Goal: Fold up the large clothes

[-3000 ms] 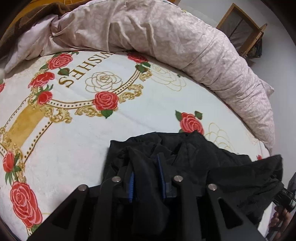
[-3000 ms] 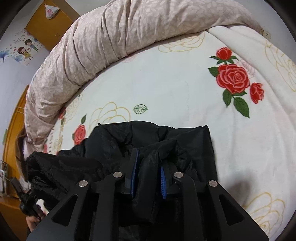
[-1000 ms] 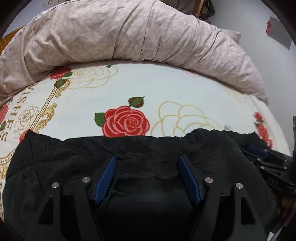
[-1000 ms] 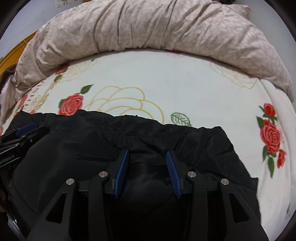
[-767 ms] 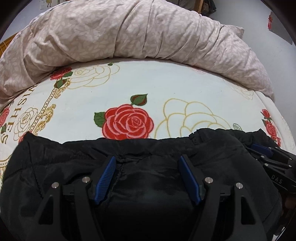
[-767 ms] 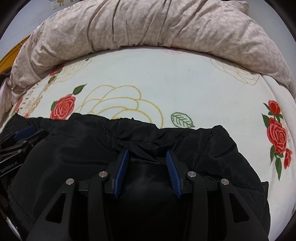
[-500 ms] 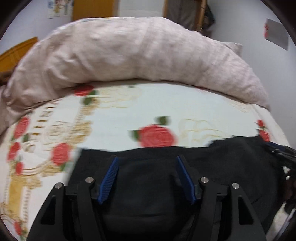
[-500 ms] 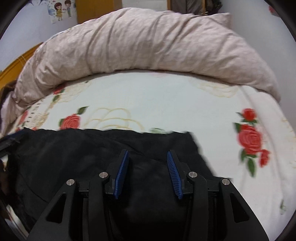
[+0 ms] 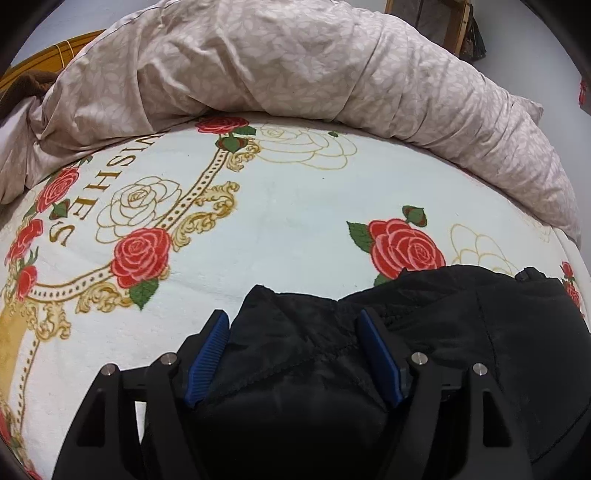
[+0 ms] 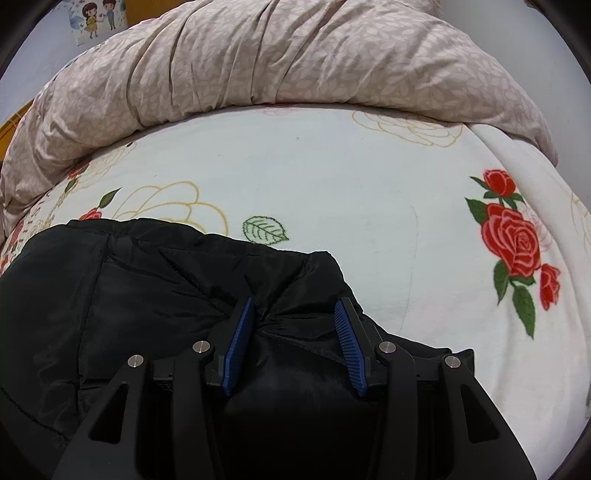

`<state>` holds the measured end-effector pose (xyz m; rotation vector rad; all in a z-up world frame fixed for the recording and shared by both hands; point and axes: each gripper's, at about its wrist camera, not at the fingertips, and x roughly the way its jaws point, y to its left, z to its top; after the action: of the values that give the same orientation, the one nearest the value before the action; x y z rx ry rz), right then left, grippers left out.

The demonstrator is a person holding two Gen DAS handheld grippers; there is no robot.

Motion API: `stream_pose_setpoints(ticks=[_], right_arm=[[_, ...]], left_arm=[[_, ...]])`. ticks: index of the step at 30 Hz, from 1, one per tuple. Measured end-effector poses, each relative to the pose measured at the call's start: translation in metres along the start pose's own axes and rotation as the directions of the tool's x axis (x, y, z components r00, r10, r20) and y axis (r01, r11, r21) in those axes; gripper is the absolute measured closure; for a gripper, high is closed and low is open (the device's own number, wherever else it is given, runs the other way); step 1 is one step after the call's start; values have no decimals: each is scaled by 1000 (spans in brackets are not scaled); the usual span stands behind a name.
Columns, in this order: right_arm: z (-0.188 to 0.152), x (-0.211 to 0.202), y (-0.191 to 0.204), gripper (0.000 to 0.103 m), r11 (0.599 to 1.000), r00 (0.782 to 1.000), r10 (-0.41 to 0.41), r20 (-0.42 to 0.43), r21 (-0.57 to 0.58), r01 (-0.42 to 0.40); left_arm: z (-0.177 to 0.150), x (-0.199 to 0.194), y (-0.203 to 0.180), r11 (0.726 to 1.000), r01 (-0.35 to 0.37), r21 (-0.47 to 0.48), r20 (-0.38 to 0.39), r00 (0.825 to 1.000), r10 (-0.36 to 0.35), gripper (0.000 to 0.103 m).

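Note:
A black padded jacket (image 9: 461, 332) lies folded on the rose-patterned blanket (image 9: 295, 206) at the near edge of the bed. My left gripper (image 9: 293, 325) is open, its blue pads (image 9: 207, 354) standing wide apart over the jacket's left corner. In the right wrist view the same jacket (image 10: 129, 295) fills the lower left. My right gripper (image 10: 293, 312) is open over the jacket's right corner, its blue pads (image 10: 349, 343) apart with cloth between them, not pinched.
A bunched pink-beige duvet (image 9: 295, 62) lies across the far side of the bed and also shows in the right wrist view (image 10: 295, 55). The blanket (image 10: 369, 184) stretches between jacket and duvet. A wooden frame (image 9: 454, 22) stands behind the bed.
Three seconds ago both grippers were shut on jacket cloth; both have let go and opened. Since then the left gripper has slid to the jacket's left corner, the right to its right corner.

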<state>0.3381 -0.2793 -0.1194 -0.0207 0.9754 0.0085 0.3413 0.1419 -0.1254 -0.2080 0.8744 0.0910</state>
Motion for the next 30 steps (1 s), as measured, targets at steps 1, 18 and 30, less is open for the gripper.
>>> stream_pose_setpoints(ticks=[1,18,30], right_arm=[[-1,0,-1,57,1000,1000,0,5,3,0],[8,-112,61,55,993,994,83,73,-88,-77],[-6,-50,71,49,989,995,78,-64,-123,-85]], left_arm=[[-1,1,1,1000,1,-4,7,1000,-1,28],[14,-112,-40,990,134,43,89,987,-137,31],[-12,-41,-94,980,131,150,-78,990,-120,31]])
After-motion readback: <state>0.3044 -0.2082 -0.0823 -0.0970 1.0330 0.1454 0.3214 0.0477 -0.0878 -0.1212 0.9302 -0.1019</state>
